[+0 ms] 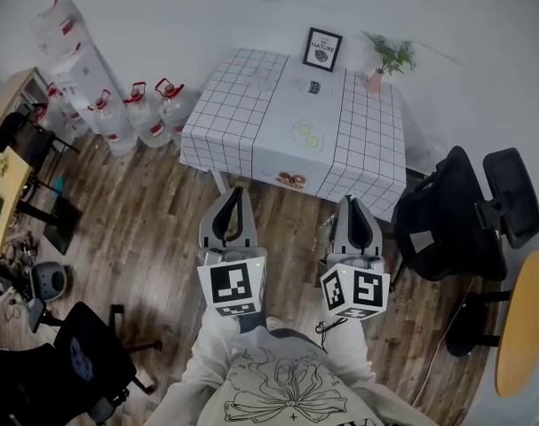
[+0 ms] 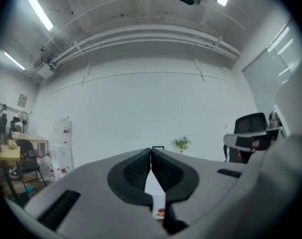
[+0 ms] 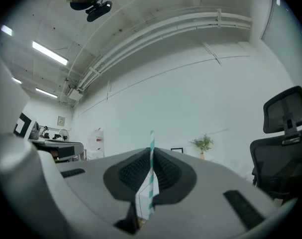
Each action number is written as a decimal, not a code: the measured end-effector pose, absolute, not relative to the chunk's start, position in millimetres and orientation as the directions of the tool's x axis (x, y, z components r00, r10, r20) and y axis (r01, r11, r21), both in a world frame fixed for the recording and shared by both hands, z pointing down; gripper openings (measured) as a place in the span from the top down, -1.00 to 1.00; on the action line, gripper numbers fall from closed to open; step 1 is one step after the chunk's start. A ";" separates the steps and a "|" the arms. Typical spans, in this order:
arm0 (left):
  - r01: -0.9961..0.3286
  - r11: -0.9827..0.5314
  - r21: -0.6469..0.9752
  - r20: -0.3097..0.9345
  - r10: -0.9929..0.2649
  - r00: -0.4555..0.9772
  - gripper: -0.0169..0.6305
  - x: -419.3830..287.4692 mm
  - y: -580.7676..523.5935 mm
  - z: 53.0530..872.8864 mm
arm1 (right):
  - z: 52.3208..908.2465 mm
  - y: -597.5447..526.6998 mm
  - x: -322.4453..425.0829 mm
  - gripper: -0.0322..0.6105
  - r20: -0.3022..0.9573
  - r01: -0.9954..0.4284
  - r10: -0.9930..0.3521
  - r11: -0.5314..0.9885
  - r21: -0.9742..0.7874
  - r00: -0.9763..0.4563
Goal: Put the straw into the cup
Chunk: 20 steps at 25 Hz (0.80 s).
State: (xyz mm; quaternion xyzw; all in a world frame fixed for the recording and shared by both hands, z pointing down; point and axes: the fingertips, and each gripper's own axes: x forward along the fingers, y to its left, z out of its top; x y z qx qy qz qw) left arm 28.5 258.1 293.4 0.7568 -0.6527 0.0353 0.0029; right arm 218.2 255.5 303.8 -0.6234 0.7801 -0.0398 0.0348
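one teal-and-white striped paper straw (image 3: pixel 151 156) stands upright, its long axis vertical and its top end poking above the right gripper (image 1: pixel 352 204), whose jaws pinch it. ahead we see a table under a white grid-checked cloth (image 1: pixel 242 105), with a black-framed picture (image 1: pixel 322 49) and a small potted plant (image 1: pixel 389 60) at its far edge. black office chairs (image 1: pixel 447 220) sit to its right. both grippers point level at the table, side by side. the left gripper (image 1: pixel 235 193) is pressed together with nothing between.
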 end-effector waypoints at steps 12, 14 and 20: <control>-0.982 -0.183 -0.037 0.057 -0.982 0.181 0.93 -1.4 84.1 291.3 | 299.5 88.7 190.0 0.85 -0.008 -0.977 -0.983 0.184 -0.107 -0.184; -0.981 -0.190 -0.041 0.051 -0.981 0.187 0.93 -8.1 54.4 288.4 | 296.7 58.1 184.0 0.85 -0.013 -0.979 -0.984 0.177 -0.105 -0.176; -0.979 -0.199 -0.048 0.066 -0.978 0.195 0.93 -31.9 -16.7 294.4 | 299.3 -14.7 161.4 0.85 -0.007 -0.979 -0.986 0.168 -0.118 -0.168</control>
